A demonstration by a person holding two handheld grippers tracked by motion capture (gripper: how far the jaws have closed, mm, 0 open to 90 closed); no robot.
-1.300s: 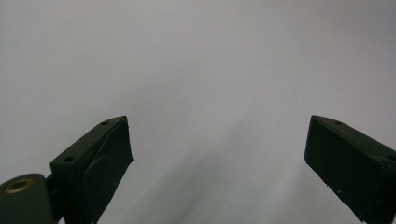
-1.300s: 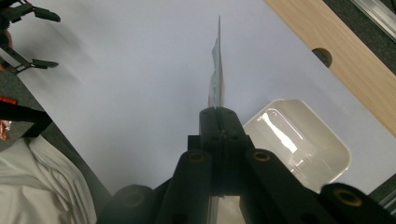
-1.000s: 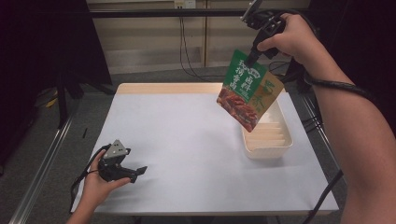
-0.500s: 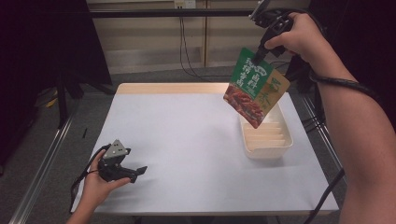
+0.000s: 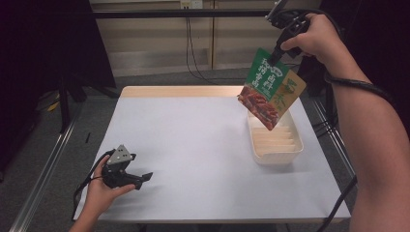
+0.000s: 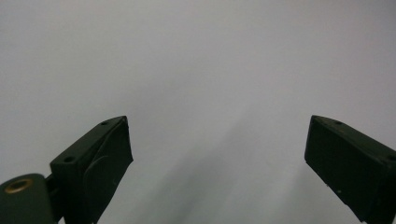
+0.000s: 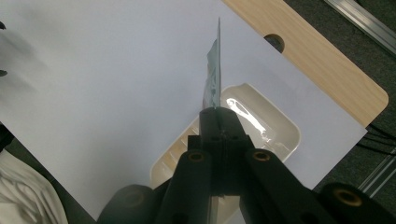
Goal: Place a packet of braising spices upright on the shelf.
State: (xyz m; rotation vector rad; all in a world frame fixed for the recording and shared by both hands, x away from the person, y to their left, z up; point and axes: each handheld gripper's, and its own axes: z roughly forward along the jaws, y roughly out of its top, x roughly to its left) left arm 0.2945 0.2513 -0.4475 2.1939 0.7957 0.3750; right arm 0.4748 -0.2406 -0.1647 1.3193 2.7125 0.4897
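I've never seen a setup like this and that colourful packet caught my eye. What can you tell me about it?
The packet is a flat, glossy food pouch, green at the top with white lettering, a red food picture lower down and a yellow-green side. It hangs tilted in the air above the far end of a white tray, touching neither tray nor table. The right hand-held gripper pinches its top edge. In the right gripper view it shows edge-on, very thin.

Left claw (image 5: pixel 145 178): black, grey three-cornered plate on top, black cable trailing behind, brass screw beside one jaw. Right claw (image 5: pixel 274 57): black, brass screws behind jaws, thick black cable behind.
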